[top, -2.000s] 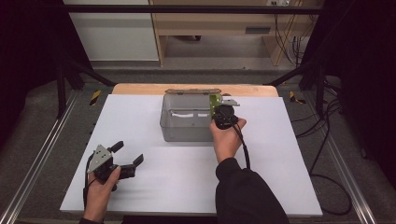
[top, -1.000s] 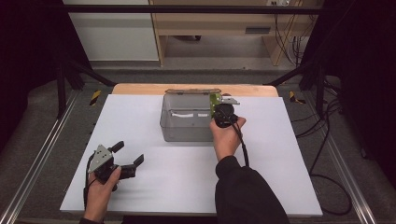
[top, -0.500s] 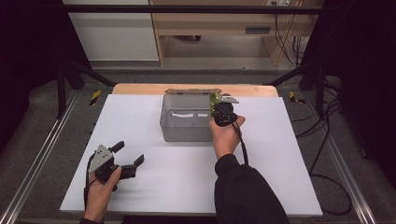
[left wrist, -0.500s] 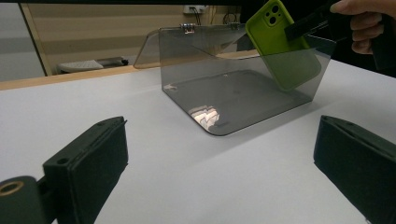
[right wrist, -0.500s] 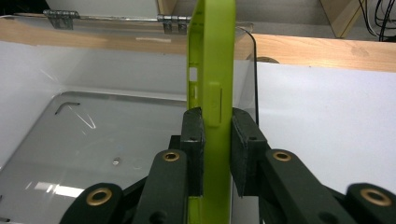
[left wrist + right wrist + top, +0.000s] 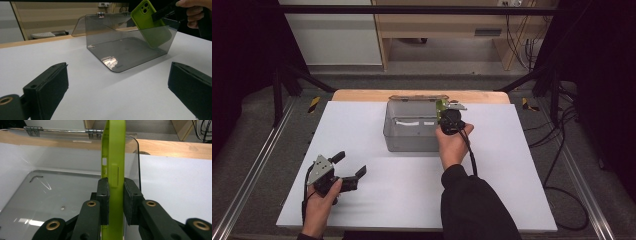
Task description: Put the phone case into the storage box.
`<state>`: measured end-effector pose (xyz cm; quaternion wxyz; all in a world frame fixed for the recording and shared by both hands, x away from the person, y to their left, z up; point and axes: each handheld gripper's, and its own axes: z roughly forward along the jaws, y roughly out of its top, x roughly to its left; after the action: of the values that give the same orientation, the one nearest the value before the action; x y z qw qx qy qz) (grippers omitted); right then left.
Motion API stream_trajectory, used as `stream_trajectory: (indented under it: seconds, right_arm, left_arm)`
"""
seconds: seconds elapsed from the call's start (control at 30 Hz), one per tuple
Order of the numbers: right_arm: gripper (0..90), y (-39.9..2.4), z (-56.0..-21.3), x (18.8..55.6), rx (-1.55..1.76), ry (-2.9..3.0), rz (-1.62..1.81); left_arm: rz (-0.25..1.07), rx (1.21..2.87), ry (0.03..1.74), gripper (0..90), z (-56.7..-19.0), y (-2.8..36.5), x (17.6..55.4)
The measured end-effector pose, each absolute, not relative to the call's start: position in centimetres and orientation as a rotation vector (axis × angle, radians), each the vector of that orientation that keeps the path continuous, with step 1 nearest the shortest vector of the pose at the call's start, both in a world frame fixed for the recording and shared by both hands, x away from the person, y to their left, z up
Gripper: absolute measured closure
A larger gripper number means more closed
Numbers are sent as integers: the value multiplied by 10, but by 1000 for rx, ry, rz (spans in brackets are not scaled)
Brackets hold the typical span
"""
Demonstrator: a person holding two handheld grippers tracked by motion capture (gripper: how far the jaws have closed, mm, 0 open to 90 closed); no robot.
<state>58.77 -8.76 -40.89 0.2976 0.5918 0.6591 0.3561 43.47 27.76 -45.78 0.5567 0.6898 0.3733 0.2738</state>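
Holding steady, right gripper (image 6: 116,195) still clamps phone case (image 6: 113,157).

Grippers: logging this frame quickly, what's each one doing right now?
Left gripper: open, holding nothing, resting low over the white table.
Right gripper: shut on the green phone case, held over the clear box.

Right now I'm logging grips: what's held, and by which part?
The right claw grips a green phone case by its lower edge; the left claw holds nothing.

White table (image 6: 362,130) with a wooden far edge (image 6: 362,95), wooden shelving (image 6: 452,30) and cables (image 6: 562,150) beyond.
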Motion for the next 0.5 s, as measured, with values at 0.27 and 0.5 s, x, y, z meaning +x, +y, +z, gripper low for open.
stream_trajectory:
  seconds: [0.27, 0.5]
  right_arm:
    - [758, -88, -409, 588, 1574, 1751, 947]
    - [688, -90, -406, 586, 1563, 1735, 964]
  left_arm:
    - [646, 1630, 880, 28, -458, 277, 435]
    - [646, 1630, 880, 28, -458, 277, 435]
